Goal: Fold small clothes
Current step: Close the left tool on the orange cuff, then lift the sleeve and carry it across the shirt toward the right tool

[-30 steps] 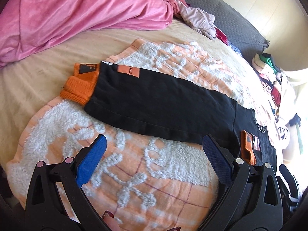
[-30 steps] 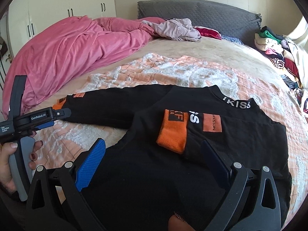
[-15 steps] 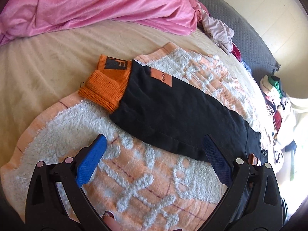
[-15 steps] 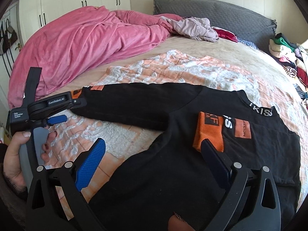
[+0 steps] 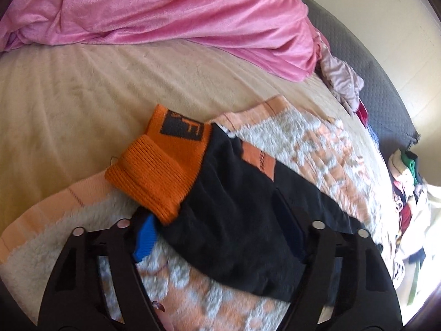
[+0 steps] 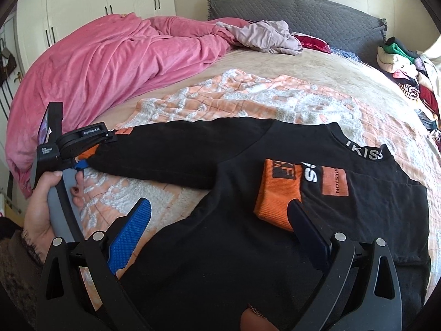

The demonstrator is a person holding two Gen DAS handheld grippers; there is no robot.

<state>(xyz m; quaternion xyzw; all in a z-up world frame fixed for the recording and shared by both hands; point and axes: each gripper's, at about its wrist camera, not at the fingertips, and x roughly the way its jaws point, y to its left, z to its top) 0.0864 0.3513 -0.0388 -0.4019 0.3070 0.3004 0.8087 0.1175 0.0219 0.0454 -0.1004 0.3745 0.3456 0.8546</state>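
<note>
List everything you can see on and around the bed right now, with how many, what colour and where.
black sweater: one, black with orange cuffs, flat on the patterned blanket, one sleeve folded across its chest
orange cuff: one, orange, end of the outstretched sleeve
patterned blanket: one, peach and white, spread on the bed
pink duvet: one, pink, bunched at the far left
gray headboard: one, gray, far end
clothes pile: one, mixed colours, far right
wardrobe: one, cream, back wall
left claw: blue pads, closing around the sleeve by the cuff
right claw: open above the sweater
hand: one, holding the left claw's handle
</note>
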